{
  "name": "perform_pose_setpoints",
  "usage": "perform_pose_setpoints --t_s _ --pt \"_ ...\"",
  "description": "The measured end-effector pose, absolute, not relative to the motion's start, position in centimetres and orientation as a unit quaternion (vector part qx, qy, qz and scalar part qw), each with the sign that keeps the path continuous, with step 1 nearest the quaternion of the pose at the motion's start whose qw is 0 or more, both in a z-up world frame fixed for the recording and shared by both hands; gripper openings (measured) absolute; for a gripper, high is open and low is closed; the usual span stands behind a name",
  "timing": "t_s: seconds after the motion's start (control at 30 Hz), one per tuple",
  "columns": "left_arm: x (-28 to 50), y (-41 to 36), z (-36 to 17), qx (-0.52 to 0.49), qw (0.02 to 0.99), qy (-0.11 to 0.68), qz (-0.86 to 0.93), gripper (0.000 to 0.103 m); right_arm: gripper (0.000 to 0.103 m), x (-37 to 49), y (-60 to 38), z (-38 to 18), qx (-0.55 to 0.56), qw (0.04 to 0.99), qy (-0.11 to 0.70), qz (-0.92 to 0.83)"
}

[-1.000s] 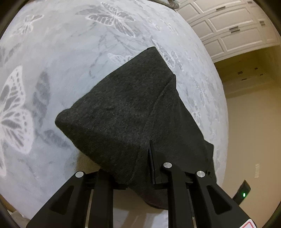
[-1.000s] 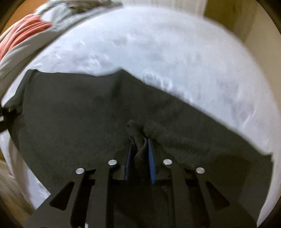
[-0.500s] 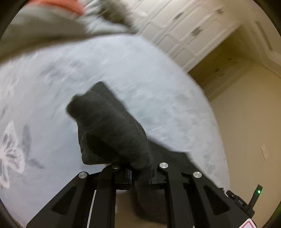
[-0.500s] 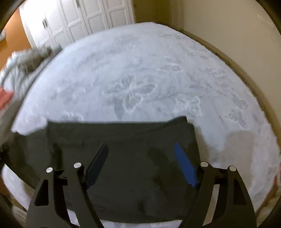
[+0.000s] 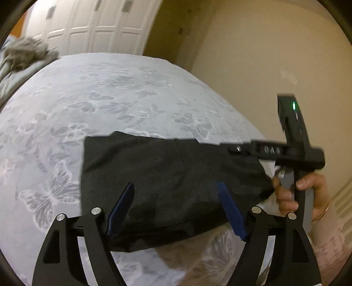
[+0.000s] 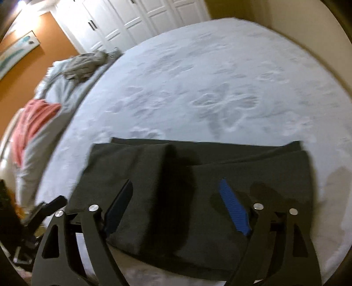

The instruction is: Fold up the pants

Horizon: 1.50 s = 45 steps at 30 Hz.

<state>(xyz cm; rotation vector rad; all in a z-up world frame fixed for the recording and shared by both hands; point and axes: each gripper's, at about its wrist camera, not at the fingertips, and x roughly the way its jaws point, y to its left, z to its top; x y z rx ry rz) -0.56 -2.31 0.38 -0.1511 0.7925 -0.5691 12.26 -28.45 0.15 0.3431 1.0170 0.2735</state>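
The dark grey pants (image 5: 167, 176) lie folded into a flat rectangle on the pale butterfly-print bedspread (image 5: 110, 96), near its front edge. In the right wrist view the pants (image 6: 198, 198) show stacked layers with a fold ridge down the middle. My left gripper (image 5: 176, 209) is open and empty, its blue pads above the pants. My right gripper (image 6: 176, 209) is open and empty just above the pants. The right gripper's body (image 5: 294, 140) shows at the right of the left wrist view, held by a hand.
A crumpled grey garment (image 6: 85, 63) and a pink-red cloth (image 6: 33, 123) lie on a light blue cover at the bed's far left. White closet doors (image 6: 136, 19) stand beyond the bed. A beige wall (image 5: 264, 55) runs along the right.
Both grippers let go of the pants and opened. The left gripper laid its held end down, and the pants now rest folded flat. Both cameras have pulled back.
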Motion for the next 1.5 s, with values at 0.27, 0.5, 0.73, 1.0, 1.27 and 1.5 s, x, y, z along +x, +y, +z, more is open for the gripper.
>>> perform_pose_setpoints --t_s 0.27,0.5,0.73,1.0,1.27,1.5 --pt "1.8 4.3 0.4 -0.125 0.906 0.372 -0.16 0.078 0.073 13.1 -23.6 -4.1 0.134 0.812 0.542 0.17" --pt "3.1 8.1 0.5 -0.179 0.906 0.366 -0.114 0.078 0.012 11.6 -24.9 2.7 0.156 0.857 0.439 0.222" --pt "3.4 7.7 0.4 -0.197 0.897 0.371 -0.137 0.078 0.013 9.7 -35.5 3.2 0.085 0.881 0.46 0.067" --pt "4.1 2.1 -2.5 -0.177 0.863 0.427 -0.202 0.078 0.02 9.4 -37.7 -0.9 0.097 0.848 0.522 -0.008" --pt "6.5 -1.8 -8.4 -0.237 0.785 0.525 -0.229 0.078 0.082 10.3 -40.8 -2.1 0.161 0.834 0.525 -0.049" --pt "7.7 -2.2 -7.9 -0.238 0.784 0.499 -0.282 0.008 0.025 11.2 -38.6 -3.0 0.156 0.831 0.533 0.021"
